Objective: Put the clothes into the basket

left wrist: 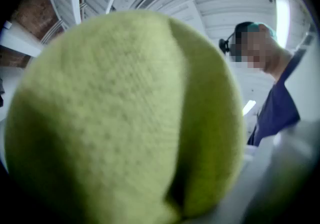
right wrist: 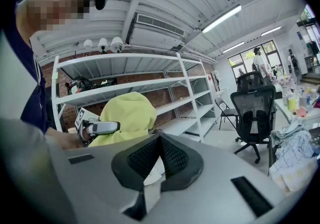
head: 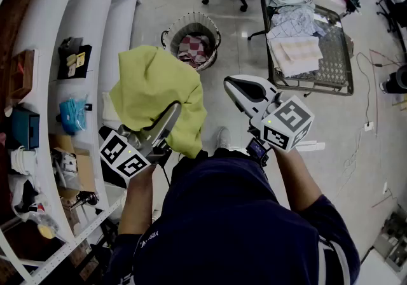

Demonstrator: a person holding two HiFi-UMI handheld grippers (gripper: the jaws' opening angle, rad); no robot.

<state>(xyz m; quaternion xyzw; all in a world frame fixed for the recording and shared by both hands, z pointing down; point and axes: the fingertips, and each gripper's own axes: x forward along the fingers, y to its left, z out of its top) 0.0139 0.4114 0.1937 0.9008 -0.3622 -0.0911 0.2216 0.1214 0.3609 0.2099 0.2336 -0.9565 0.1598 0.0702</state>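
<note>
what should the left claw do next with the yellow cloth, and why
Probably carry the left claw forward until it hangs over the basket. It grips the yellow-green cloth in the air, short of the basket, which stands on the floor ahead with a checked cloth inside.

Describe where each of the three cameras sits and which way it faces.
Head view: on the person's head, looking steeply down at the basket; forearms and dark-blue torso show.
Left gripper view: on the left gripper, facing the yellow-green garment its jaws hold; the person's shoulder shows.
Right gripper view: on the right gripper, facing shelves past its shut jaws; the person's shoulder at left.
All three share the yellow-green garment.
</note>
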